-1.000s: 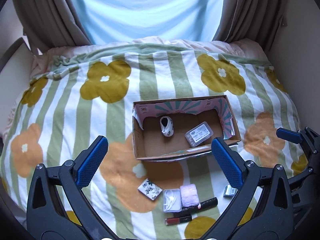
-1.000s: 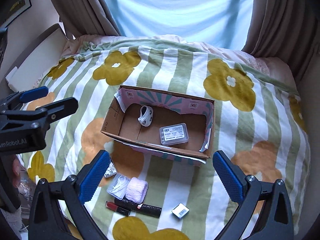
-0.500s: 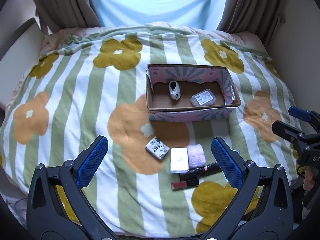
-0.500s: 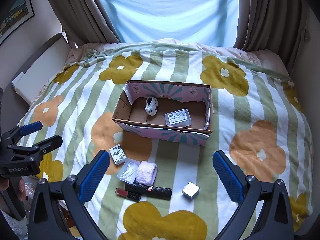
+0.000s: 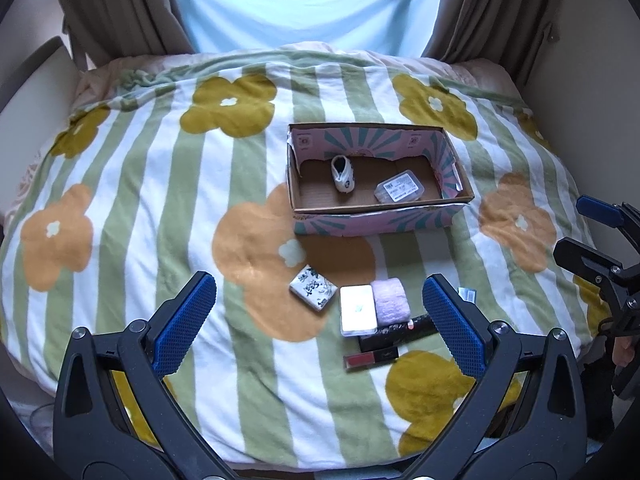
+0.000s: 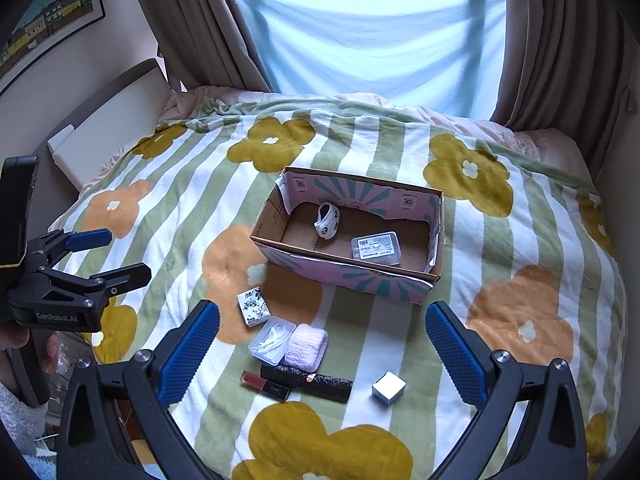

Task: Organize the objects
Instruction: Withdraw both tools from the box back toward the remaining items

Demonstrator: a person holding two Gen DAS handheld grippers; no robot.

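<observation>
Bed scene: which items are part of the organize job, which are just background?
Job items:
cardboard box, already holding a small white pouch and clear case
patterned tile box
clear swab case
pink pad
red lipstick
black tube
silver cube

Background:
floral blanket
curtains
framed picture

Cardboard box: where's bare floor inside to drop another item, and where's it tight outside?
Inside the cardboard box, bare floor lies left of the small white pouch and right of the clear plastic case. Outside, the near cluster is crowded: patterned packet, clear tray, pink pad, black tube, red lipstick. The silver cube sits apart.
</observation>
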